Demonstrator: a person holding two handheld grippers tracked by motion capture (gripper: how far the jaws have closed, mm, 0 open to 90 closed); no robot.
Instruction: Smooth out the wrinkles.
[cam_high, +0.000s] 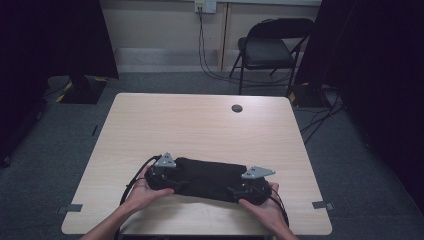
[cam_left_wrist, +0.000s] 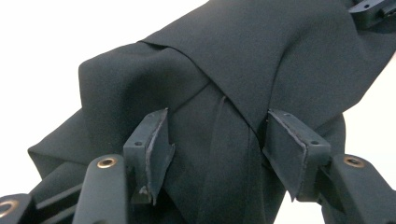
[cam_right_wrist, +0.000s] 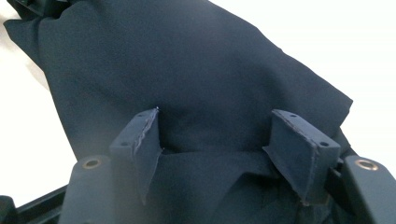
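A dark, nearly black piece of folded woven fabric (cam_high: 209, 177) lies on the near half of the pale wood-grain rectangular table (cam_high: 200, 125), stretched as a long band between the two tools. The left gripper (cam_high: 172, 181), black with a grey three-cornered plate on top, sits at the band's one end, held by the person's left hand (cam_high: 142, 190); the right gripper (cam_high: 240, 190), built the same, sits at the opposite end in the person's right hand (cam_high: 265, 207). In the left gripper view the jaws stand well apart, and the dark cloth (cam_left_wrist: 224, 79) runs up from between them, with a fold line and a narrow ridge passing through the gap; the cloth fills the space between the pads but is not pinched by them, so this tool is released. Beyond its tips the fabric bunches into a rounded hump, and a part of the other tool shows at the far upper corner. In the right gripper view the jaws are likewise spread wide, with the cloth (cam_right_wrist: 187, 74) lying between and ahead of them, a crease crossing just at the level of the pads, and a corner of the fabric ending off to one side. This tool too is released, gripping nothing. A small round dark grommet (cam_high: 237, 108) sits in the table well beyond both tools, and a black folding chair (cam_high: 270, 47) stands on the grey floor past the table's far edge.
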